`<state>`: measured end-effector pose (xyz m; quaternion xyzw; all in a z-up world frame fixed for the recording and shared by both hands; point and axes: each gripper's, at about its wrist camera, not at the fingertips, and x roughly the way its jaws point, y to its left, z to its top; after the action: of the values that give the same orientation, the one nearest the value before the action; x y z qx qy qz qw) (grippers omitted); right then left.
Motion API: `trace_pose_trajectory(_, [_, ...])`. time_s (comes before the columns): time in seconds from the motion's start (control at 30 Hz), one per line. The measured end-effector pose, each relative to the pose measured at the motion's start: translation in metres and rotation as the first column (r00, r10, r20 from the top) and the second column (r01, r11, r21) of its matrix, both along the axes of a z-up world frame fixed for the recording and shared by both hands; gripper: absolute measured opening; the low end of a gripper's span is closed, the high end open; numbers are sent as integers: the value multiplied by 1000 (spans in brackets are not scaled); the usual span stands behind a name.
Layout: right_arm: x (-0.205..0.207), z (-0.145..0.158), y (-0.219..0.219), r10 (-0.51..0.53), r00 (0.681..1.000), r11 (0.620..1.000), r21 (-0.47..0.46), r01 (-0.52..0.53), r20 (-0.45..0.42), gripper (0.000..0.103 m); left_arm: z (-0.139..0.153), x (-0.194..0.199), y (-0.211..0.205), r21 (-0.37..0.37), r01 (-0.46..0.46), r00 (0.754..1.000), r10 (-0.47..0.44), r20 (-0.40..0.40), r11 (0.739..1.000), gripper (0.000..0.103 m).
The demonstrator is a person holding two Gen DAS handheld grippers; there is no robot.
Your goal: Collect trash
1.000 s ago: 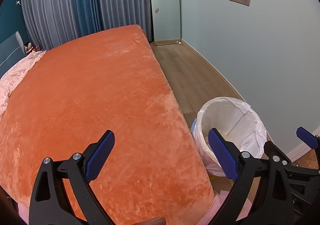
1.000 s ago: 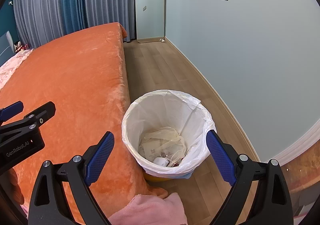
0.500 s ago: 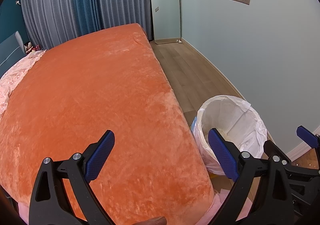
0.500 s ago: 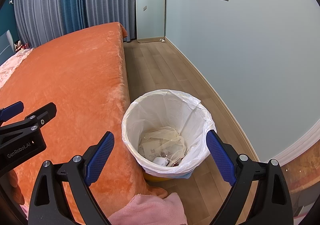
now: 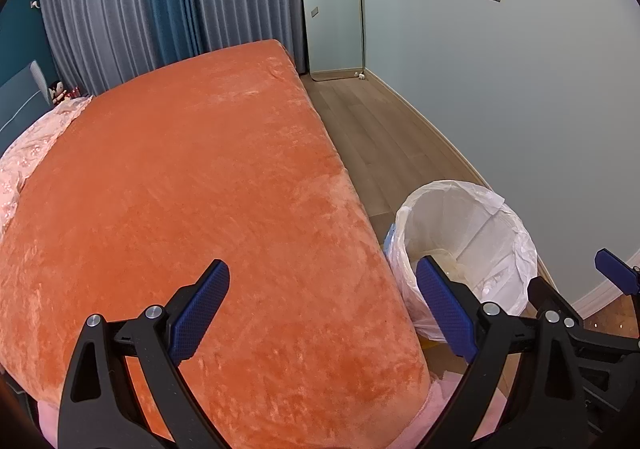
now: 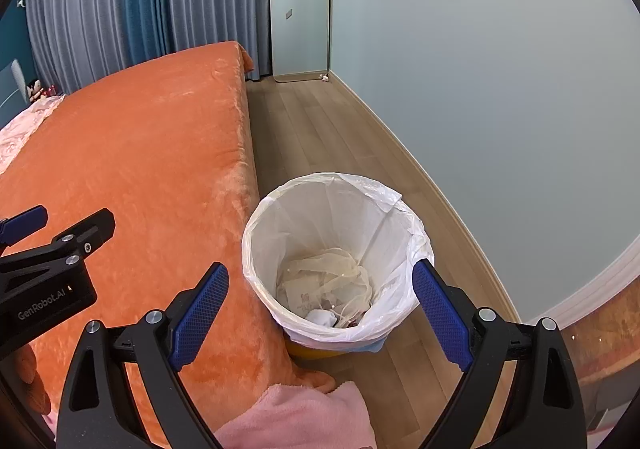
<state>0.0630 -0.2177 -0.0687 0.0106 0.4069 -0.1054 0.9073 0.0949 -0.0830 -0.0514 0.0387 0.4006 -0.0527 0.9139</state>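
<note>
A bin lined with a white plastic bag (image 6: 384, 209) stands on the wood floor beside the bed; it also shows in the left wrist view (image 5: 496, 225). Crumpled wrappers and paper trash (image 6: 328, 289) lie in its bottom. My right gripper (image 6: 320, 309) is open and empty, held above the bin's near rim. My left gripper (image 5: 322, 307) is open and empty, above the near corner of the orange blanket (image 5: 180, 189). The left gripper's body shows at the left of the right wrist view (image 6: 48, 269).
The bed with the orange blanket (image 6: 140, 153) fills the left side. A pink cloth (image 6: 304, 413) hangs at its near corner. A light wall (image 6: 480, 89) runs along the right, with a strip of wood floor (image 6: 320, 129) and a standing mirror (image 6: 300, 9) at the far end.
</note>
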Motion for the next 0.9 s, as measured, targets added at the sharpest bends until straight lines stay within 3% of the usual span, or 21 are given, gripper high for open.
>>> trace_pose_trajectory(0.9, [-2,-12,-3,-6,1000,1000,11,6,-14,89,-2,-1,-5,13,23,1000,-23,2,1000,90])
